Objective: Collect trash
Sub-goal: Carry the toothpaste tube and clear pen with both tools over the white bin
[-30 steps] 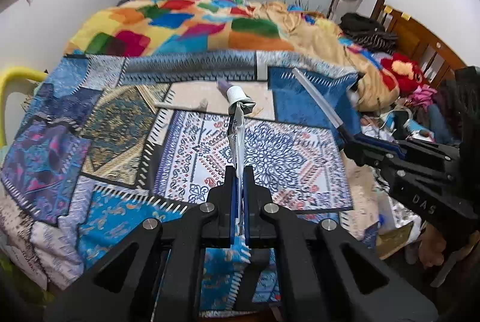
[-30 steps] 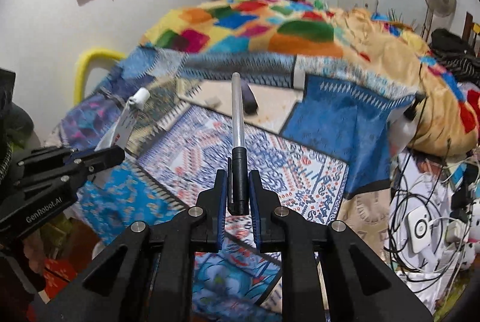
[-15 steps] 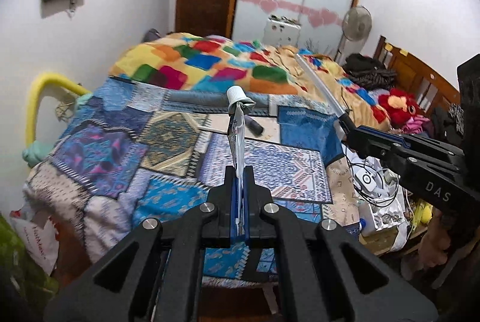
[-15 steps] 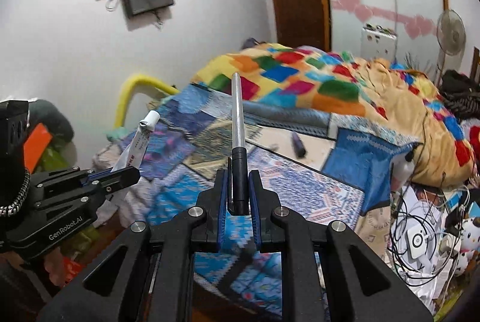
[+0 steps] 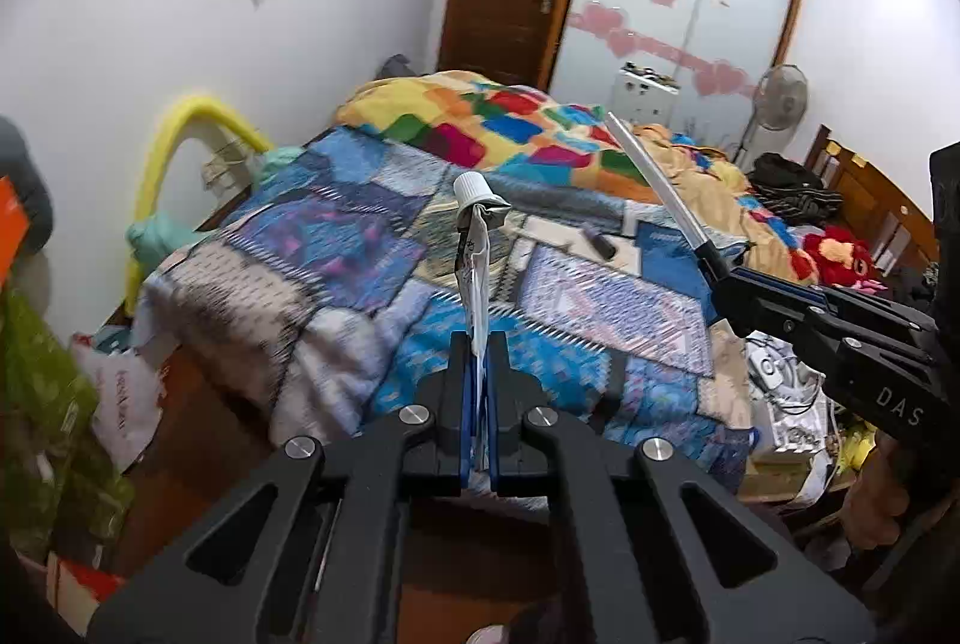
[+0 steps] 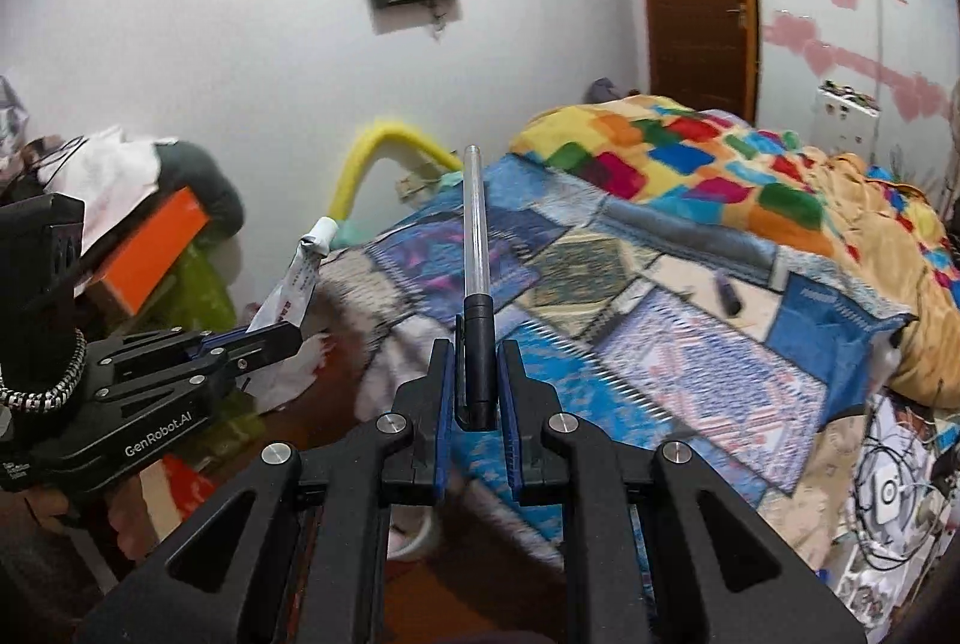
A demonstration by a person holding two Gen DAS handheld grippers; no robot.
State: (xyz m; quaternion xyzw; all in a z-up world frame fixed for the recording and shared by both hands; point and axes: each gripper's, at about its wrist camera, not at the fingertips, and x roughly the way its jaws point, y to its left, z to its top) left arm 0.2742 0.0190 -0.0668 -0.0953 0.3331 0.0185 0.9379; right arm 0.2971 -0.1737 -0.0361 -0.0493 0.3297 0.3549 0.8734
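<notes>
Left gripper [image 5: 478, 344] tilted down, jaws clamp squeezed tube [image 5: 474, 248] | right gripper [image 6: 477, 344] tilted down, jaws clamp pen [image 6: 474, 248]

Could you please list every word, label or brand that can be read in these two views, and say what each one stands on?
"GenRobot.AI": on the body of the left gripper, seen from the right wrist.
"DAS": on the body of the right gripper, seen from the left wrist; any further letters are cut off.
Print on the squeezed tube held in the left gripper: too small and blurred to read.
Red print on the white plastic bag by the bed: too blurred to read.
</notes>
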